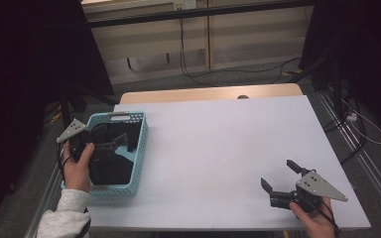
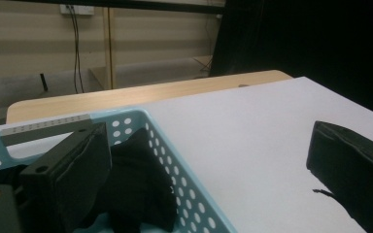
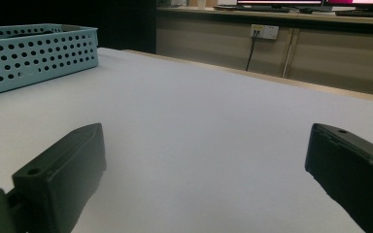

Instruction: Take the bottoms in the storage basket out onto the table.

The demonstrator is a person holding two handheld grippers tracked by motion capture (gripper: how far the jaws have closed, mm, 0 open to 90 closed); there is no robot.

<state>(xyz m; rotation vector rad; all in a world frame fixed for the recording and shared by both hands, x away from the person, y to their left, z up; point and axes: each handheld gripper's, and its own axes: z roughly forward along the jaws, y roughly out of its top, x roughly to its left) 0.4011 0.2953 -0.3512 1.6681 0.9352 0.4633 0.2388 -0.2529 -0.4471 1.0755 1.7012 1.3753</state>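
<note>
- High view: the left claw (image 1: 110,144) reaches over the light-blue perforated plastic basket (image 1: 140,144) of black cloth items (image 1: 110,166) at the white bench's (image 1: 218,148) left edge; the right claw (image 1: 281,176) hangs spread near its front right.
- Left gripper view: jaws spread, one inside the basket (image 2: 184,170) beside the black cloth (image 2: 141,189).
- Right gripper view: jaws wide apart above bare bench (image 3: 199,126), basket (image 3: 34,53) well apart.
</note>
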